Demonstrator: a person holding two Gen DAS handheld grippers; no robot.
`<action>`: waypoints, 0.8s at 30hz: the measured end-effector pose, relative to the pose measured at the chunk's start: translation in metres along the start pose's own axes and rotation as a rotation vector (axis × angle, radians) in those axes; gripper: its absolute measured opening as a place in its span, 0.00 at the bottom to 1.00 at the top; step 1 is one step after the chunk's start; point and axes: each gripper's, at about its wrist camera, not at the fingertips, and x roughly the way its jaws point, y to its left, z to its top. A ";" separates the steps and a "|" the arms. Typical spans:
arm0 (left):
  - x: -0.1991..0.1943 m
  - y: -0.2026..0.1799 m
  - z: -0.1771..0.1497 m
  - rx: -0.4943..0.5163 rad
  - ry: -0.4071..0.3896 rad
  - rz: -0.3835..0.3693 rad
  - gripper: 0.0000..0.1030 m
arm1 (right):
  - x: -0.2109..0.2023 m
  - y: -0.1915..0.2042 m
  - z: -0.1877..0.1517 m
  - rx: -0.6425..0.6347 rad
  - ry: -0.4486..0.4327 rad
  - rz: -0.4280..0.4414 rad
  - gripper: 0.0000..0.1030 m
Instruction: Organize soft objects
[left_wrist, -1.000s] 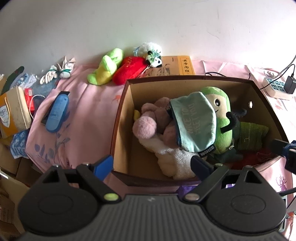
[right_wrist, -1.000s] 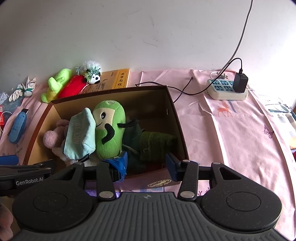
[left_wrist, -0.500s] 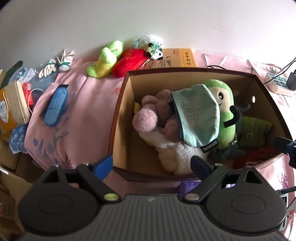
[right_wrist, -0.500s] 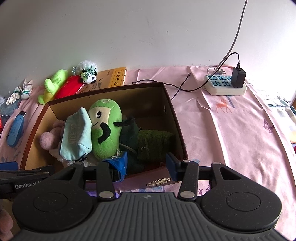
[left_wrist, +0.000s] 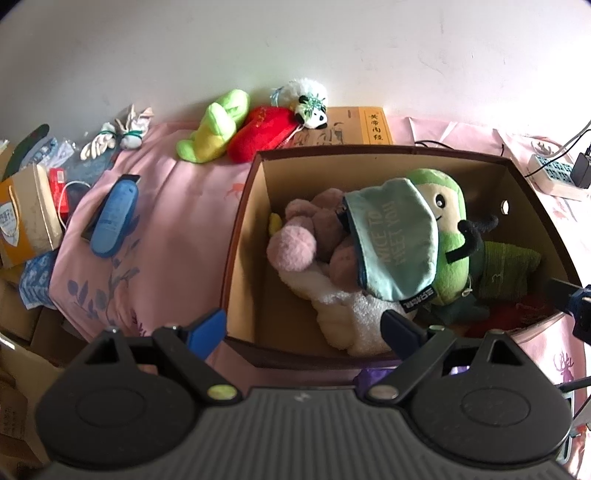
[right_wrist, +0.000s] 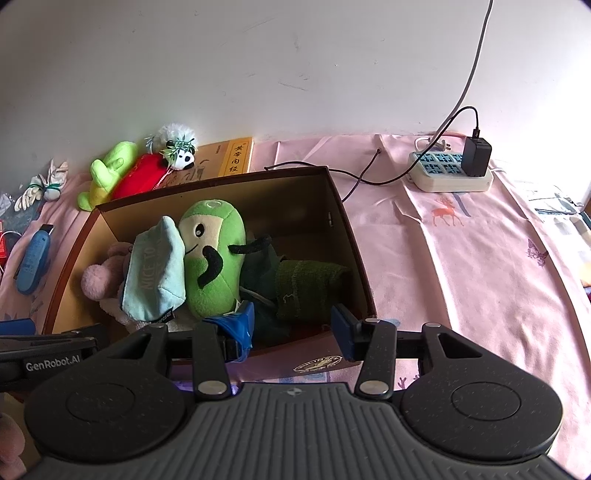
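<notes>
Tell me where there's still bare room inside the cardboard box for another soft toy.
The near-left corner of the cardboard box, between its left wall and the pink plush, shows bare floor. The right side is crowded: teal pouch, green plush, dark green cloth.

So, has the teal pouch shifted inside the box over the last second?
No. The teal pouch still leans on the green plush, in the same place relative to the cardboard box rim.

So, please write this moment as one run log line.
box: holds green plush, teal pouch | left tongs: open, empty | right tongs: open, empty
</notes>
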 end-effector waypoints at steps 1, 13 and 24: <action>0.000 0.000 0.000 -0.001 -0.001 0.000 0.90 | 0.000 0.000 0.000 0.000 0.000 -0.002 0.29; -0.002 0.001 0.000 -0.007 -0.011 -0.002 0.90 | -0.001 -0.001 -0.001 0.000 -0.003 -0.004 0.29; -0.005 0.005 0.000 -0.024 -0.034 0.014 0.90 | -0.002 -0.001 -0.002 0.003 -0.008 -0.006 0.30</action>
